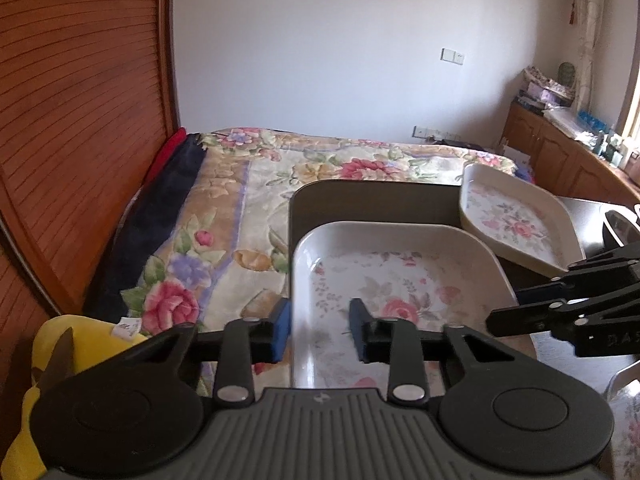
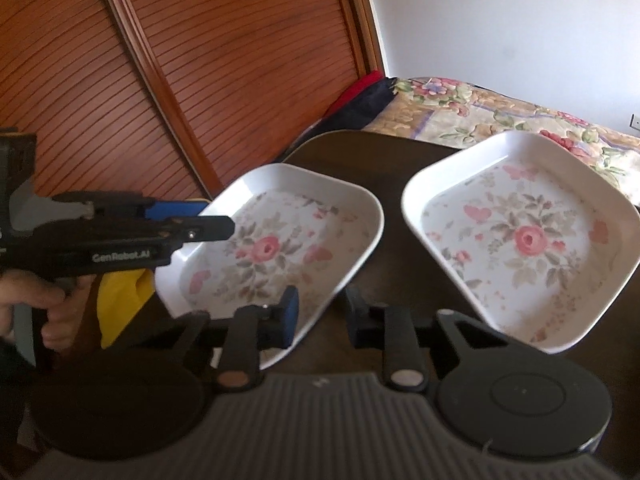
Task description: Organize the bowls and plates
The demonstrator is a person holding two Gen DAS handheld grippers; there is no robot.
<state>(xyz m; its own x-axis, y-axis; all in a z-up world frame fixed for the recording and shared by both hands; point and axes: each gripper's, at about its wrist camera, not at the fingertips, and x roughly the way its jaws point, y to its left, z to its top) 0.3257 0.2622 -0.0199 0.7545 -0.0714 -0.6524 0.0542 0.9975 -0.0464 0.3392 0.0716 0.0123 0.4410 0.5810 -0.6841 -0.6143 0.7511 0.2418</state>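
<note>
Your left gripper (image 1: 320,332) straddles the left rim of the near plate (image 1: 396,288), fingers apart, one blue pad outside the wall and one inside, not pinching it. Your right gripper (image 2: 320,312) is also spread, its fingers either side of that same plate's opposite edge. Both flowered plates sit on the dark table (image 1: 372,204) beside the flowered bed (image 1: 248,184); the second plate (image 2: 524,240) lies just beside the first, apart from both grippers.
</note>
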